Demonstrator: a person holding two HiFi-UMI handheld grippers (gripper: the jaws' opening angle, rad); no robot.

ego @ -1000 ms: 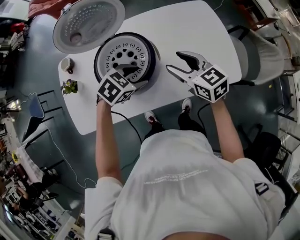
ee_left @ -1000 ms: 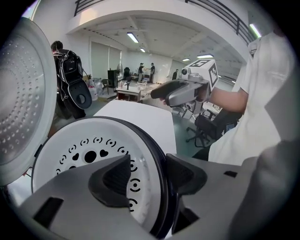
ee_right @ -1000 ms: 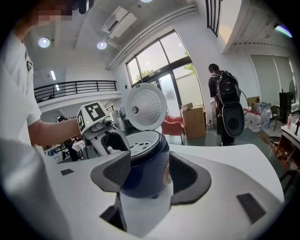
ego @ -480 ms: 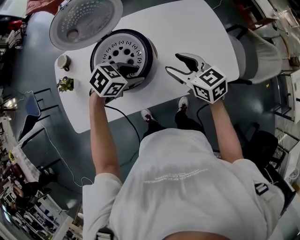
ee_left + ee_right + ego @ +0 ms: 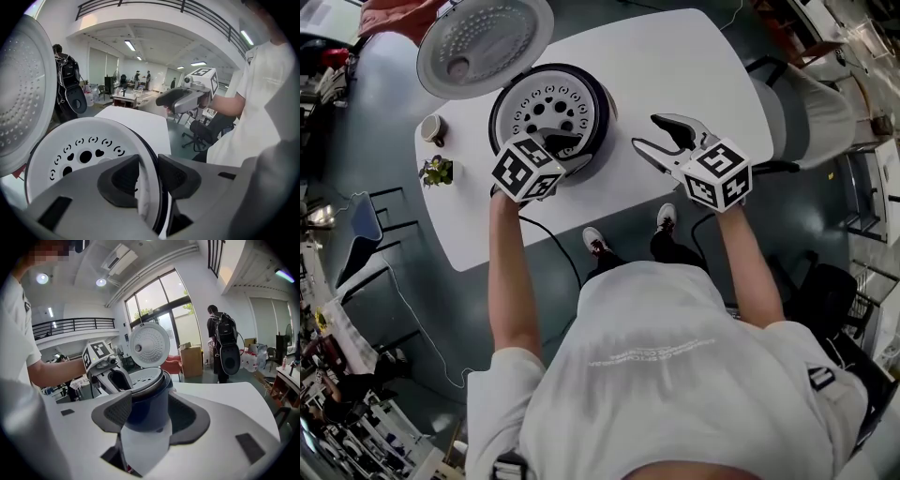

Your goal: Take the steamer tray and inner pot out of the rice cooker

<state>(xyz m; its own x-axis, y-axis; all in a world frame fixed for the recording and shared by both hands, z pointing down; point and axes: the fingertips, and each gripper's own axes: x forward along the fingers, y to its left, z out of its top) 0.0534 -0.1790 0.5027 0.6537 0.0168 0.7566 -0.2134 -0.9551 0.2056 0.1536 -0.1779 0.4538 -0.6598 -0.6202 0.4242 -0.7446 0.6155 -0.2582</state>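
The dark blue rice cooker (image 5: 598, 105) stands on the white table with its lid (image 5: 485, 42) swung up. A white perforated steamer tray (image 5: 546, 108) lies in its top and hides the inner pot. My left gripper (image 5: 567, 150) is at the tray's near rim. Its jaws have just been closing, and in the left gripper view the pads pinch the tray's (image 5: 84, 150) white rim. My right gripper (image 5: 652, 133) hovers over the table right of the cooker (image 5: 147, 404). Its jaws have just narrowed a little but stand wide, with nothing between them.
A cup (image 5: 433, 128) and a small potted plant (image 5: 439, 171) sit at the table's left edge. The cooker's black cord runs off the near edge. The table (image 5: 675, 66) stretches right of the cooker, with a grey office chair (image 5: 811, 103) beyond its right end.
My left gripper's jaws have narrowed from wide open onto the tray's near rim. The right gripper hangs in about the same place.
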